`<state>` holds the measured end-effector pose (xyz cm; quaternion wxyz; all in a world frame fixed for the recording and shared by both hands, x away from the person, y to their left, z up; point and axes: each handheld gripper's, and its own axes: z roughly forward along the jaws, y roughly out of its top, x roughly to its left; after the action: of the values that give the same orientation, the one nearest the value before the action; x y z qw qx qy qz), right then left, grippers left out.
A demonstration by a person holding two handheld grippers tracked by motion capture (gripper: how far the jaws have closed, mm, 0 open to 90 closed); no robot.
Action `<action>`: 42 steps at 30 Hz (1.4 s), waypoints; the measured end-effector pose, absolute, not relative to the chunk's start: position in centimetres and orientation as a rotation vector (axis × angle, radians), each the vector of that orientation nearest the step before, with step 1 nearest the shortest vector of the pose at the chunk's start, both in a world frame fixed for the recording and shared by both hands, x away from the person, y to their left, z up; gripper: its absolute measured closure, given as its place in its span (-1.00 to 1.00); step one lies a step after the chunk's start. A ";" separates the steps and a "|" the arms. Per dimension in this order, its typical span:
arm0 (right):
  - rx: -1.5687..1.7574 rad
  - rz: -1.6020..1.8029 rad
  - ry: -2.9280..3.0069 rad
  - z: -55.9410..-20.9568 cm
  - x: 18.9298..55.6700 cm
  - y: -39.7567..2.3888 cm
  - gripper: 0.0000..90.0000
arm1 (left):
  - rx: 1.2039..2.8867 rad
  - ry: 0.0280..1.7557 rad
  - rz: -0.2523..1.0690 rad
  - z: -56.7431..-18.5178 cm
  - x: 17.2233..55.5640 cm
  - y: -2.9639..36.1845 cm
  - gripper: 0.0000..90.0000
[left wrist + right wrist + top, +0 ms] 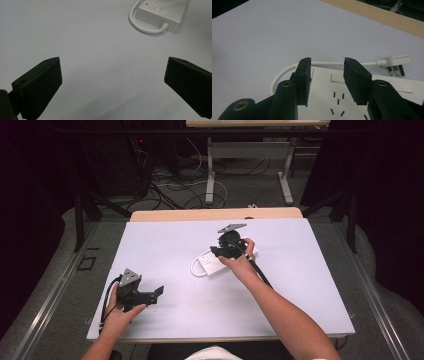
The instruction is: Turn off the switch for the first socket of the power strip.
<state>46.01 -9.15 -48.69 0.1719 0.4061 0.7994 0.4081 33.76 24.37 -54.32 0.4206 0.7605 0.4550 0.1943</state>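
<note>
Plug (395, 63) beside power strip (352, 100), visible between right tongs (325, 72).

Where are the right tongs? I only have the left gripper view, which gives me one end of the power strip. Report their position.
Observer: The right tongs are open and sit over the socket face of the power strip. I cannot tell whether they touch it.
Operator: Now find the plug for me.
Observer: The plug lies loose on the white table top just beyond the strip. It is at the end of the white cable, which curves around from the strip's end.
</note>
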 end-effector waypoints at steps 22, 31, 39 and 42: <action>1.022 1.155 2.309 -48.9 42.0 -11.3 -0.29 | 1.904 1.146 0.490 -54.3 33.7 24.3 -0.97; 1.050 1.201 2.311 -49.0 40.7 -13.2 -0.59 | 1.903 1.146 0.491 -54.3 33.7 24.3 -0.97; 1.075 1.249 2.262 -48.7 39.3 -15.3 -0.69 | 1.909 1.140 0.497 -54.3 33.7 24.3 -0.97; 1.080 1.256 2.235 -48.5 38.7 -15.9 -0.84 | 1.901 1.147 0.492 -54.3 33.6 24.3 -0.97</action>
<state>38.65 -15.95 -48.53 0.1788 0.3820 0.7903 0.4444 33.62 24.27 -54.28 0.4203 0.7584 0.4577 0.1965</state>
